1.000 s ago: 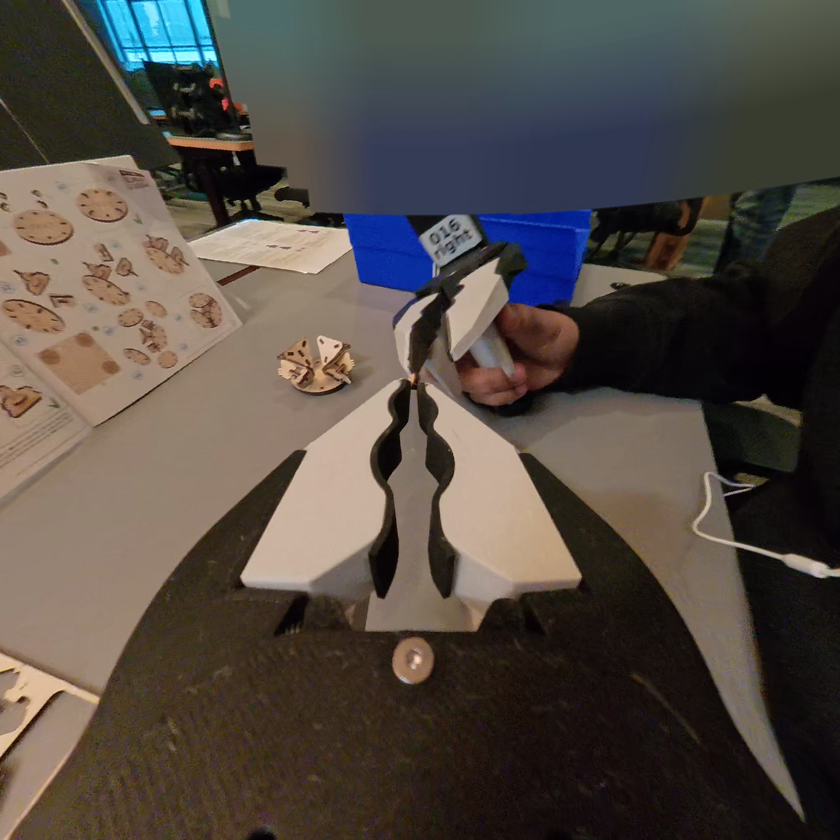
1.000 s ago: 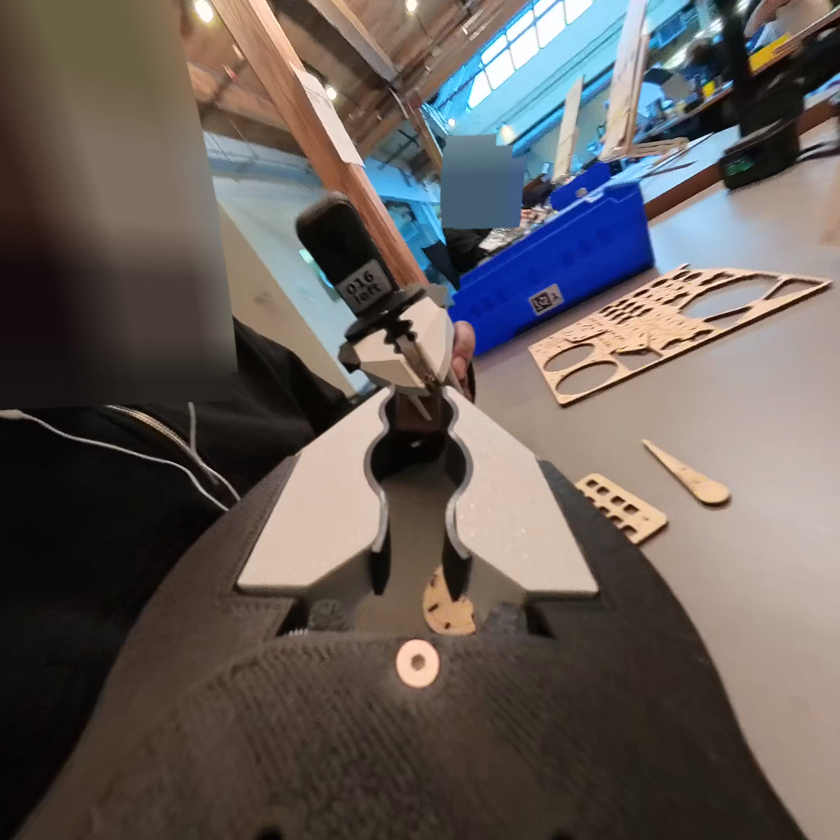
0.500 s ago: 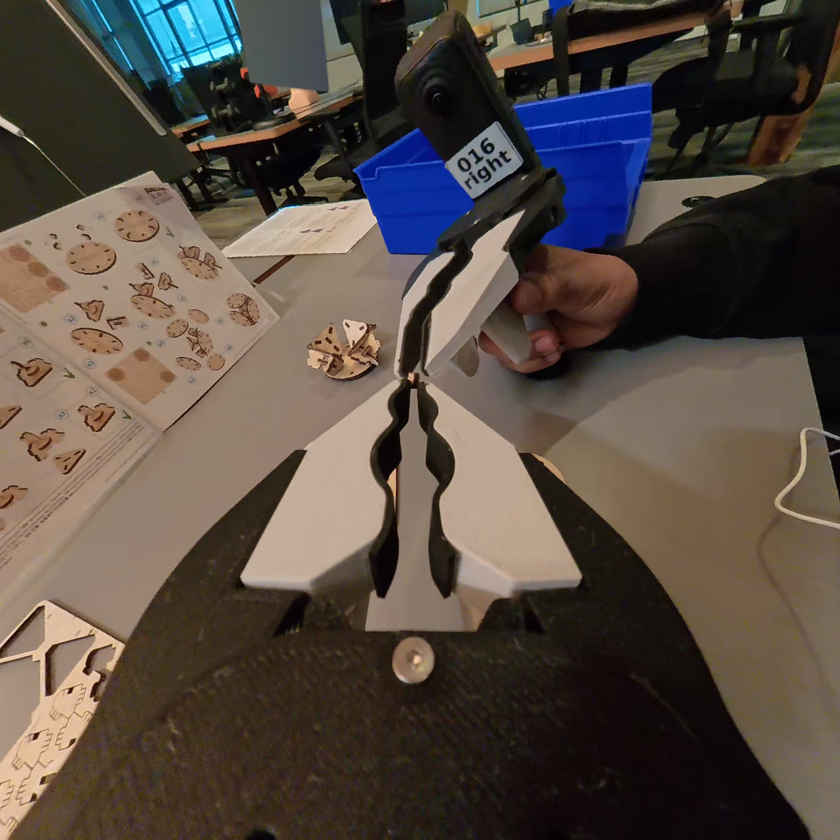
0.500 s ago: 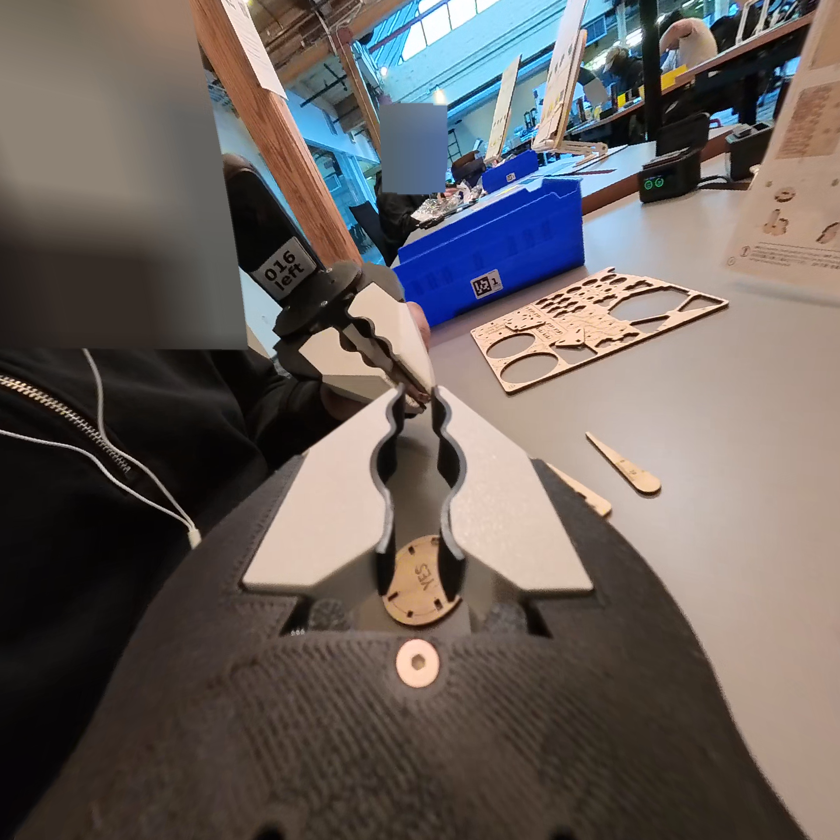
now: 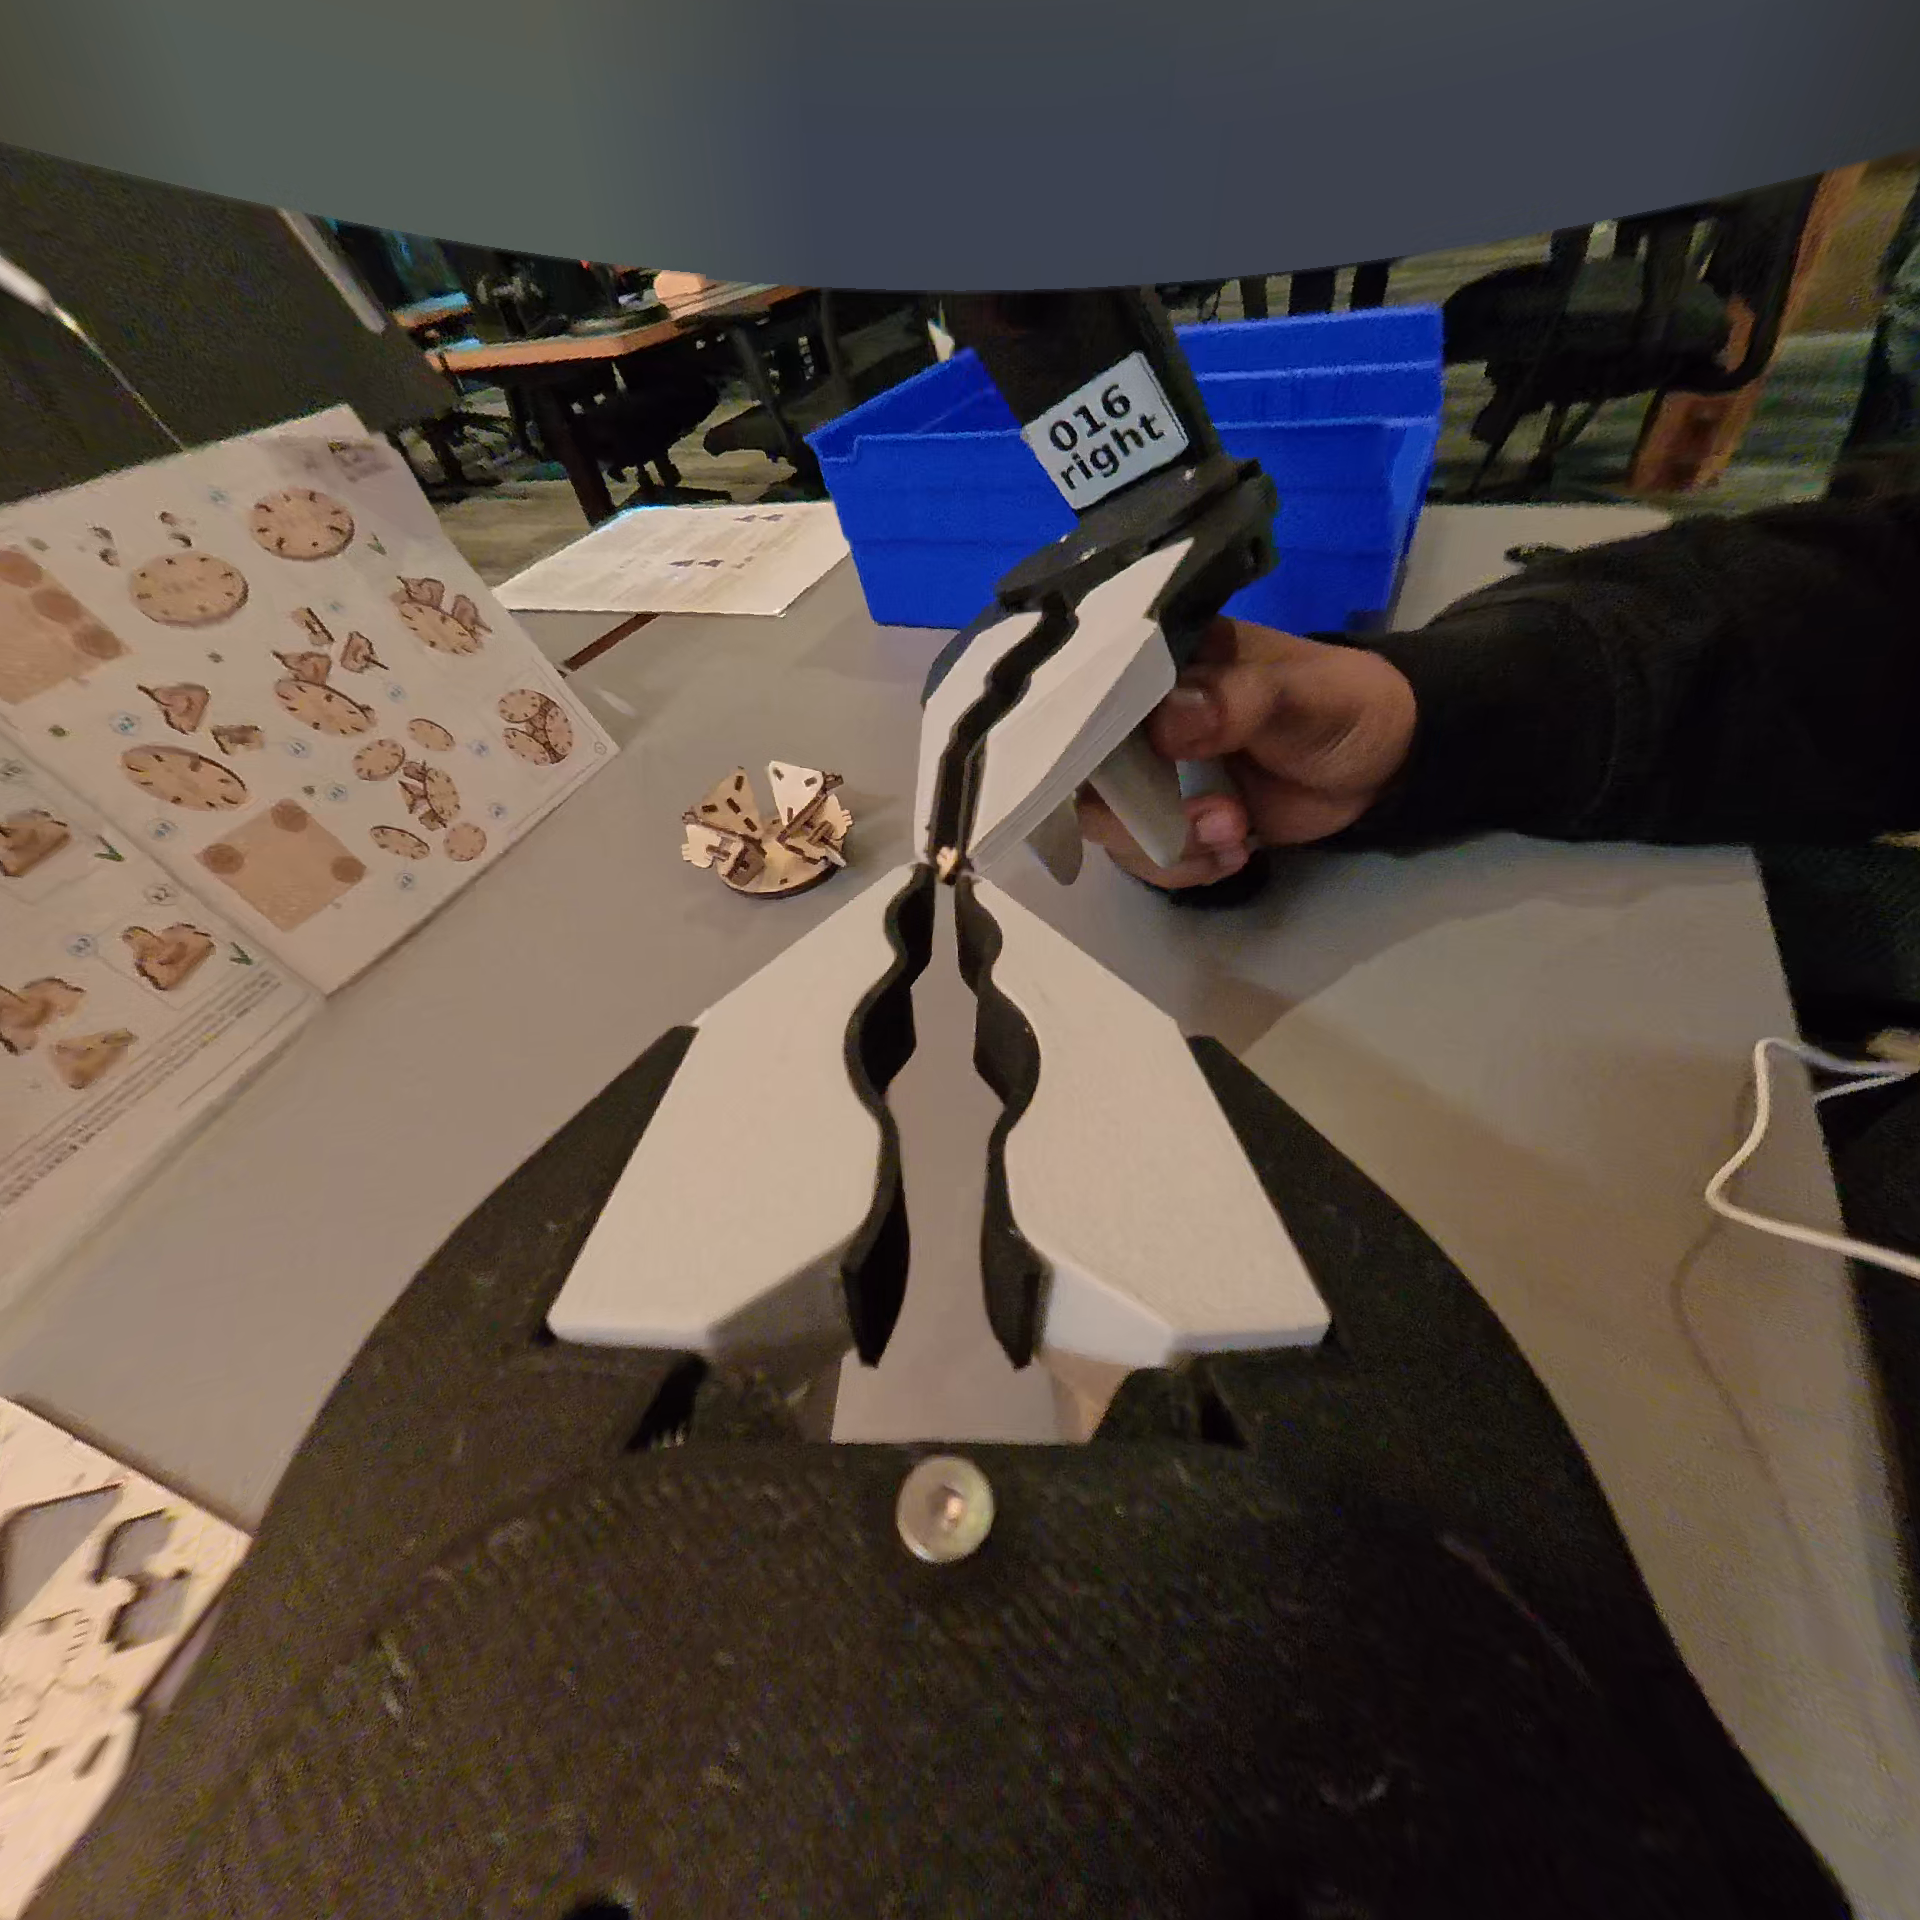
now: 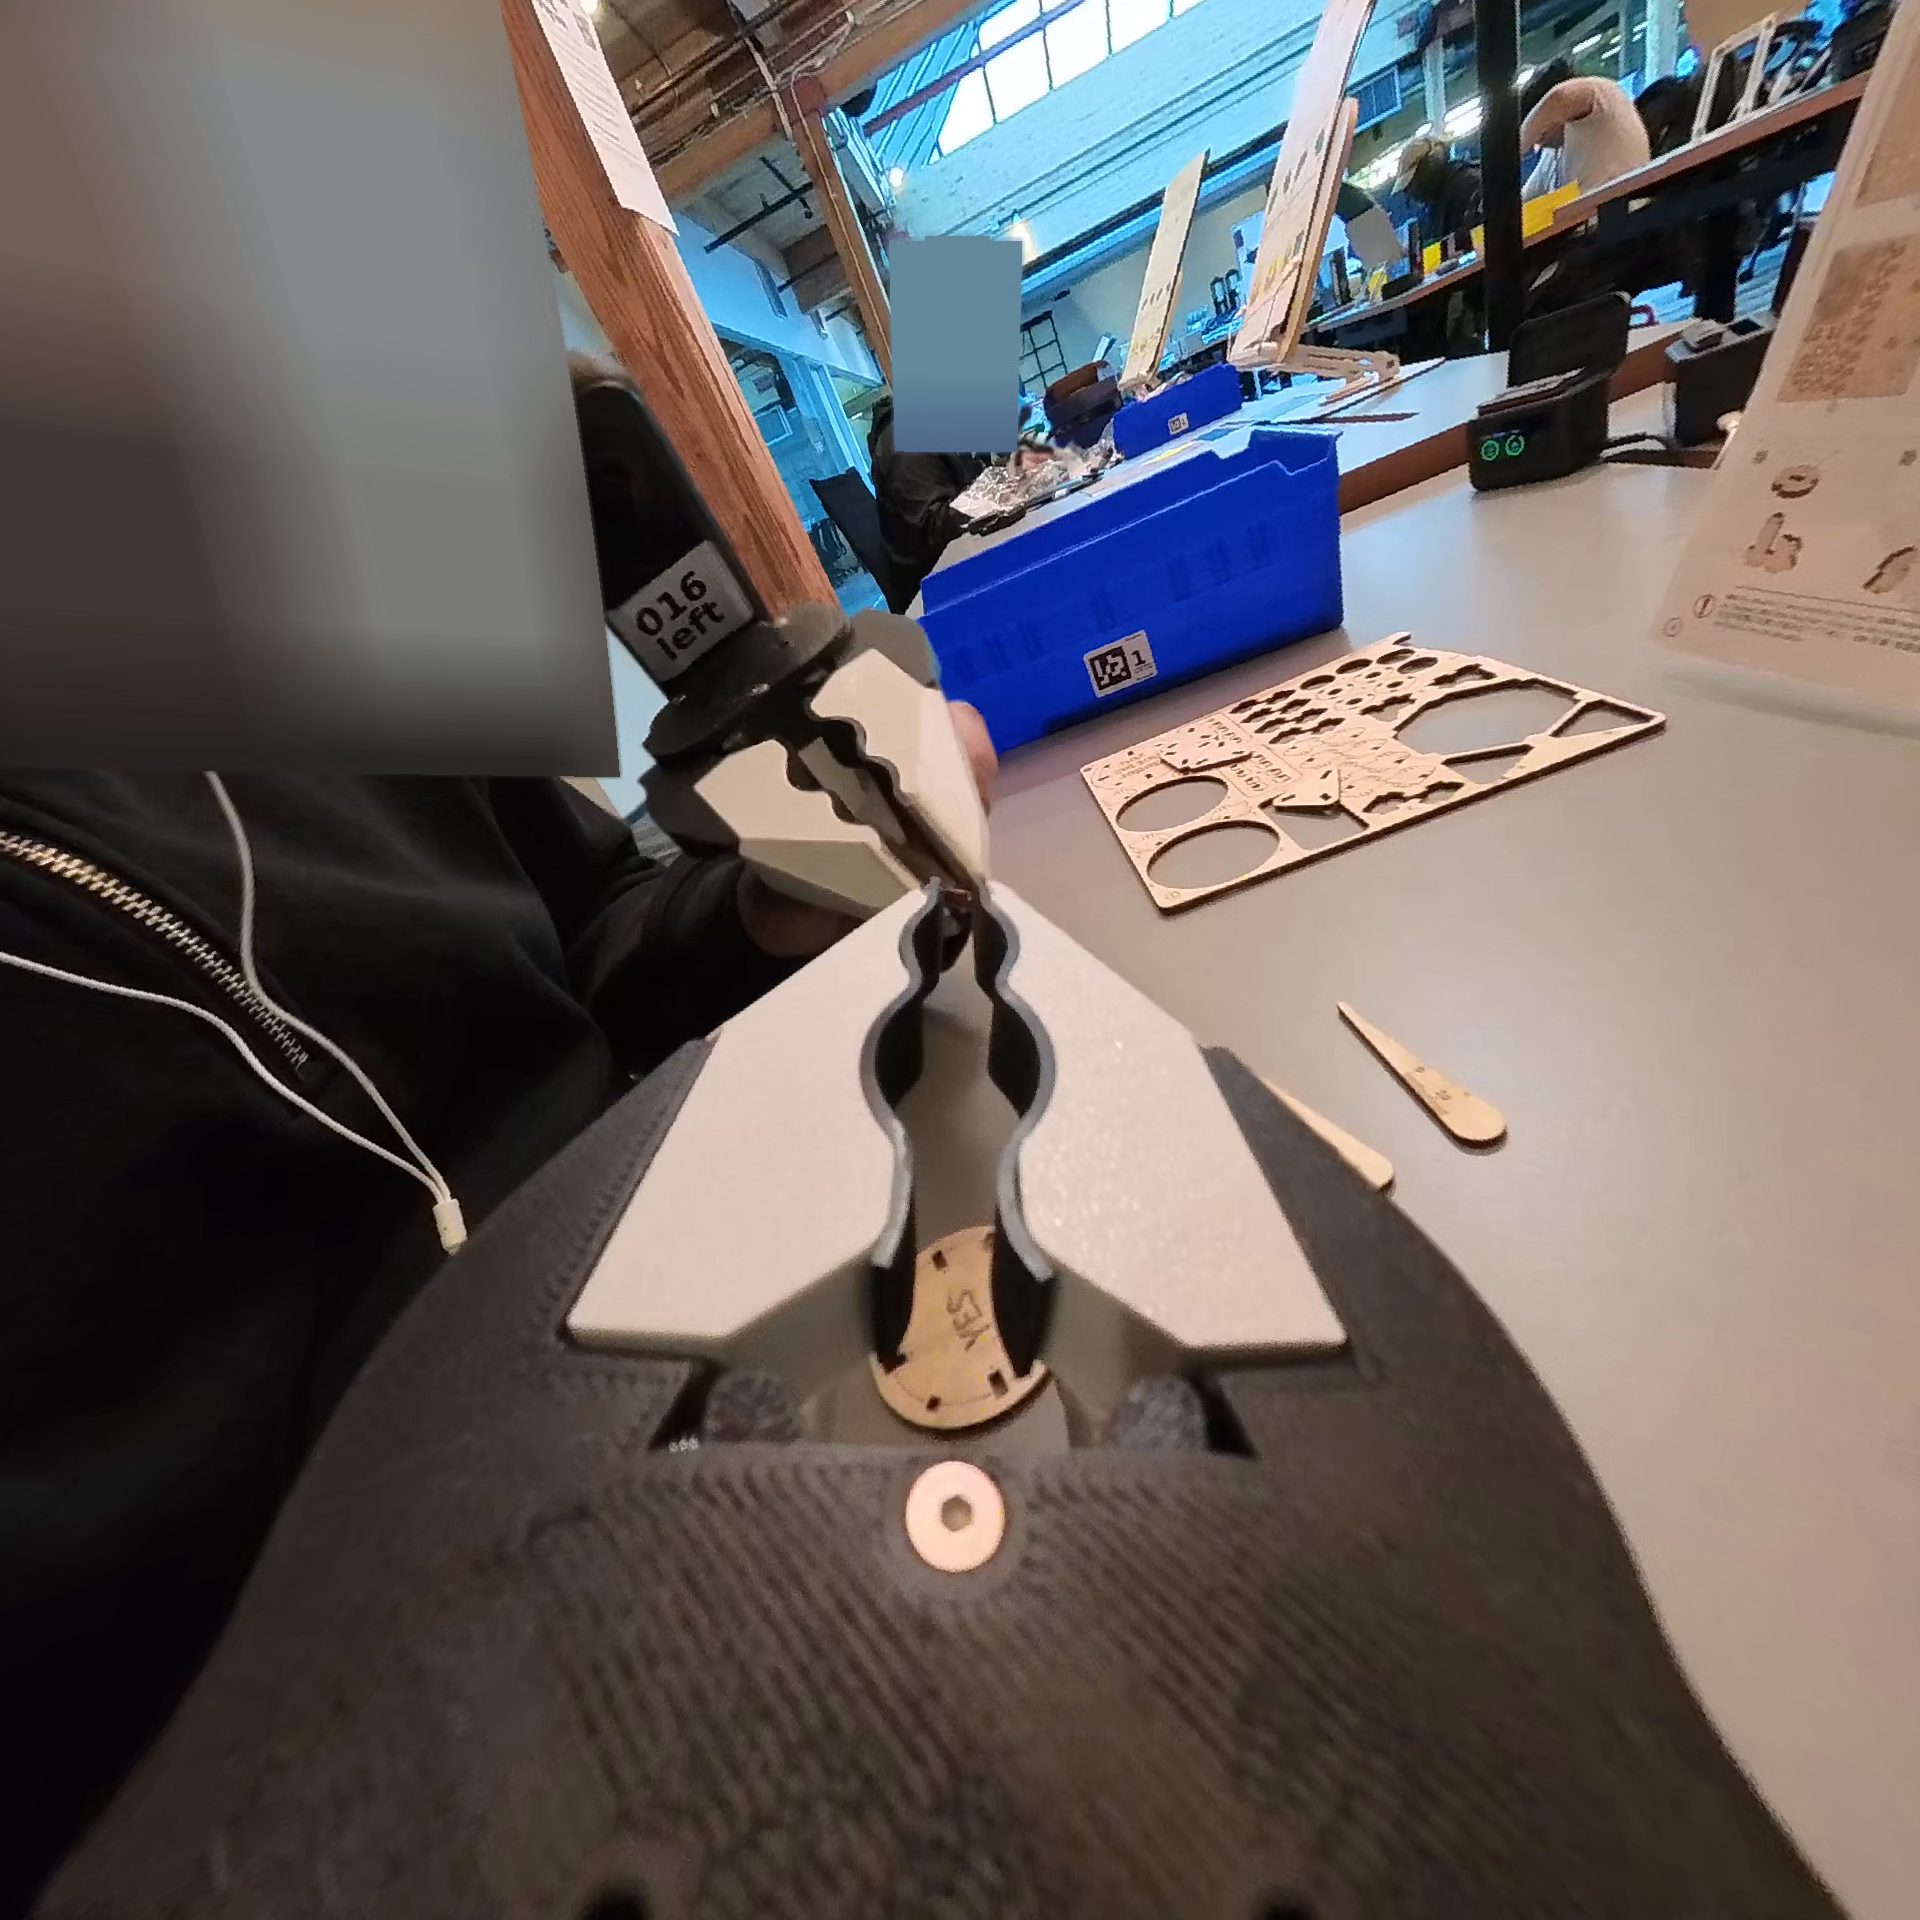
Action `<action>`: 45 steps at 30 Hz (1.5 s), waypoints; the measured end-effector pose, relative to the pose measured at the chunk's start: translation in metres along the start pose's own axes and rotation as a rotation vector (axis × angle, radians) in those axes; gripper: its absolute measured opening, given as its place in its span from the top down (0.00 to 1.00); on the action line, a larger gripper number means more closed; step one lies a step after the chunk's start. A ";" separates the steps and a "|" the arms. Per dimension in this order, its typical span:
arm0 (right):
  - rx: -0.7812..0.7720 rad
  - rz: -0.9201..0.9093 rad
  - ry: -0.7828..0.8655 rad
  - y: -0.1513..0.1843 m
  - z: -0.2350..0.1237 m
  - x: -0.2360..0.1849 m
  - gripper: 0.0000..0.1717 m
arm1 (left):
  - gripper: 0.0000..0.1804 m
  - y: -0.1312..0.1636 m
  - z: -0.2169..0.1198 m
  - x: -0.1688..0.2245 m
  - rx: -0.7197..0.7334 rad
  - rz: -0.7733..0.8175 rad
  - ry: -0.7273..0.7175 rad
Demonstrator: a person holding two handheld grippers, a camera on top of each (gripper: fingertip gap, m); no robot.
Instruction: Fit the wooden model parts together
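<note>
In the left wrist view my left gripper (image 5: pixel 943 878) is shut, with a tiny light wooden piece (image 5: pixel 948 862) pinched at its very tips. My right gripper (image 5: pixel 940 844), held by a hand (image 5: pixel 1278 748), comes down from above and meets it tip to tip, closed on the same piece. In the right wrist view my right gripper (image 6: pixel 958 900) has its tips nearly together around the small brown piece (image 6: pixel 962 898). The left gripper (image 6: pixel 940 883) reaches in from the upper left to the same spot. Both are held above the grey table (image 5: pixel 416 1039).
A small wooden assembly on a round base (image 5: pixel 769 831) stands on the table, with instruction sheets (image 5: pixel 260 707) to its left and a blue bin (image 5: pixel 1330 468) behind. A punched wooden sheet (image 6: pixel 1351 769), a wooden stick (image 6: pixel 1423 1081) and a wooden disc (image 6: pixel 956 1340) lie nearby. The grippers are tip to tip, or close to it.
My right gripper's fingers closed from clearly apart to nearly together on the tiny piece at the left tips. The left gripper stayed shut. Both grippers stayed tip to tip while the views shifted.
</note>
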State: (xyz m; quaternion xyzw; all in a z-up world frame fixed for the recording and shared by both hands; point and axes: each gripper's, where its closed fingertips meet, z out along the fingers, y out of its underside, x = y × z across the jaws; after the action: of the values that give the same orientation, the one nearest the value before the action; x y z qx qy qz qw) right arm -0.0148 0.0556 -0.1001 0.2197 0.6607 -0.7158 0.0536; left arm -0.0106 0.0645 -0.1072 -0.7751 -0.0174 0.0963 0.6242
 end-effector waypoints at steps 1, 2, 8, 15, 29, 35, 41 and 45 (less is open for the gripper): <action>0.005 -0.005 -0.002 -0.001 -0.001 0.000 0.99 | 0.99 0.000 0.001 -0.001 0.005 -0.055 0.016; 0.009 -0.011 -0.011 -0.002 -0.003 -0.001 0.98 | 0.98 0.000 0.000 -0.003 0.016 -0.119 0.042; 0.067 -0.009 -0.122 -0.011 -0.007 -0.017 0.99 | 0.87 -0.022 -0.013 0.006 0.176 -0.598 0.422; 0.130 0.034 -0.217 -0.017 -0.006 -0.029 0.99 | 0.94 -0.027 -0.015 0.016 0.190 -0.612 0.500; 0.110 0.002 -0.210 -0.014 -0.003 -0.031 0.99 | 0.99 -0.031 -0.019 0.017 0.213 -0.614 0.524; 0.109 -0.004 -0.217 -0.013 -0.002 -0.033 0.99 | 0.99 -0.030 -0.018 0.019 0.202 -0.599 0.525; 0.111 -0.009 -0.211 -0.013 -0.002 -0.032 0.99 | 1.00 -0.030 -0.019 0.020 0.203 -0.596 0.526; 0.115 -0.007 -0.215 -0.014 -0.002 -0.033 0.99 | 1.00 -0.030 -0.019 0.020 0.203 -0.598 0.528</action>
State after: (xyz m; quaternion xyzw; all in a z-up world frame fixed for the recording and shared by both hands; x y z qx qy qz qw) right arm 0.0098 0.0519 -0.0750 0.1422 0.6096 -0.7722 0.1090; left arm 0.0150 0.0561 -0.0771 -0.6684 -0.0715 -0.2902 0.6812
